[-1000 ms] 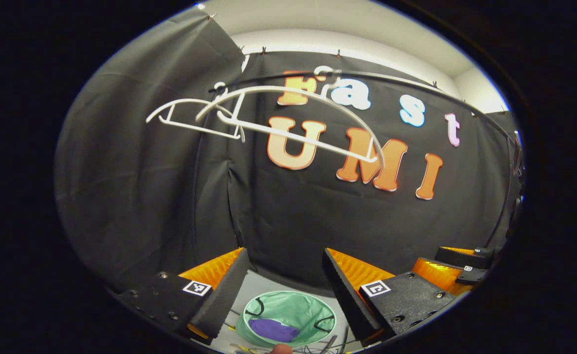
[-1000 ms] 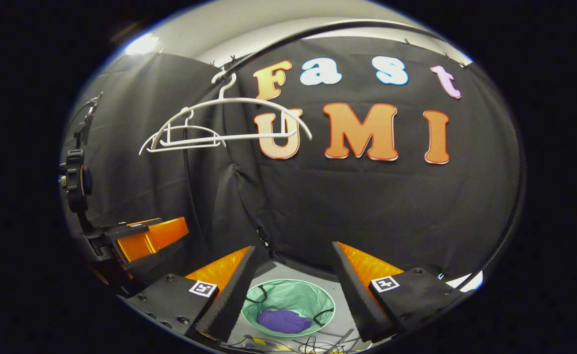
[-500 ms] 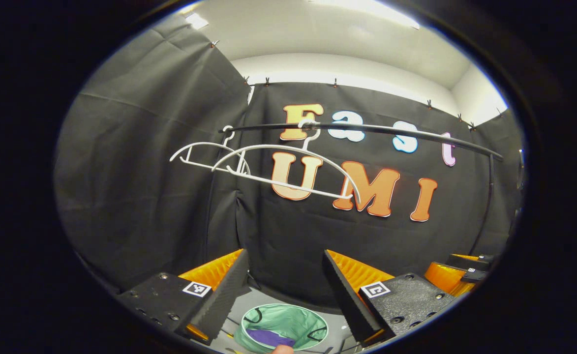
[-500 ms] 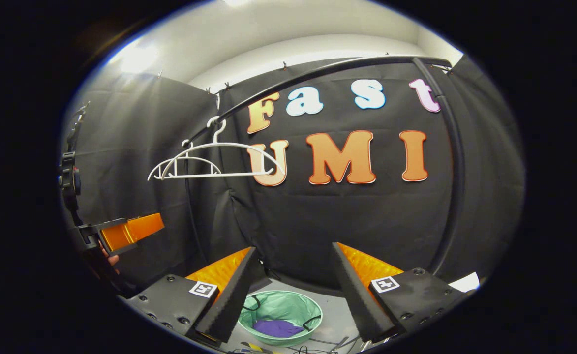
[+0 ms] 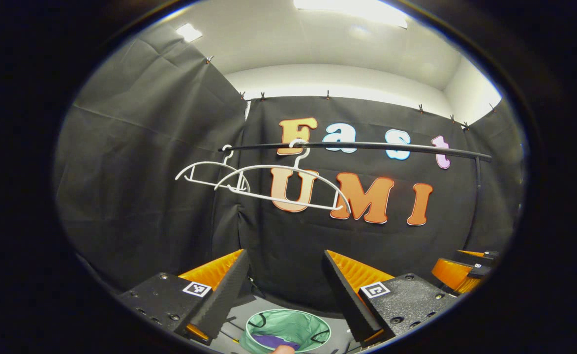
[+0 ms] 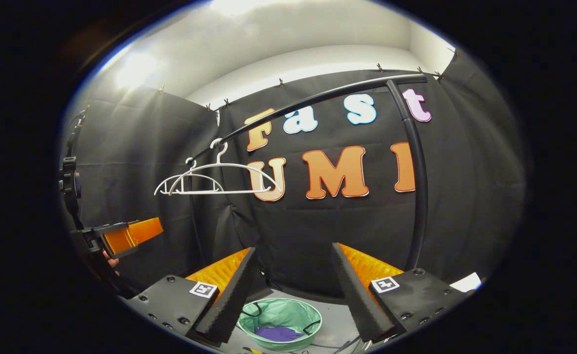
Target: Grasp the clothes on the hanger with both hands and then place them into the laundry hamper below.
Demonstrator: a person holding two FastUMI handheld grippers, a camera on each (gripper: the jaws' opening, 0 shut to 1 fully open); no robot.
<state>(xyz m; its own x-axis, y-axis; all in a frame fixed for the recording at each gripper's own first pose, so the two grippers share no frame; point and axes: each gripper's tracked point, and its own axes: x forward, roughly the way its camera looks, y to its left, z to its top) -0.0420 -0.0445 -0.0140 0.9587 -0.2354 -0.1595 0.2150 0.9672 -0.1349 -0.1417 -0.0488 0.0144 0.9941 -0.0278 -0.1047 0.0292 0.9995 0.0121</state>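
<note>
Two bare white hangers hang from a black rail against the booth wall. A purple garment lies inside the green round hamper on the floor below. My left gripper is open with nothing between its fingers, high above the hamper. Over the same hamper my right gripper stands open and holds nothing. The left gripper also shows at the left edge of the right gripper view. The right gripper shows at the right edge of the left gripper view.
The rail's vertical post stands right of the hamper. A fingertip pokes in at the bottom of the left gripper view. Cables lie on the grey floor beside the hamper.
Both grippers have drawn back and tilted up: rail and hangers now look smaller and sit lower in both views, and the hamper has slid toward the bottom edge. Both stay open.
</note>
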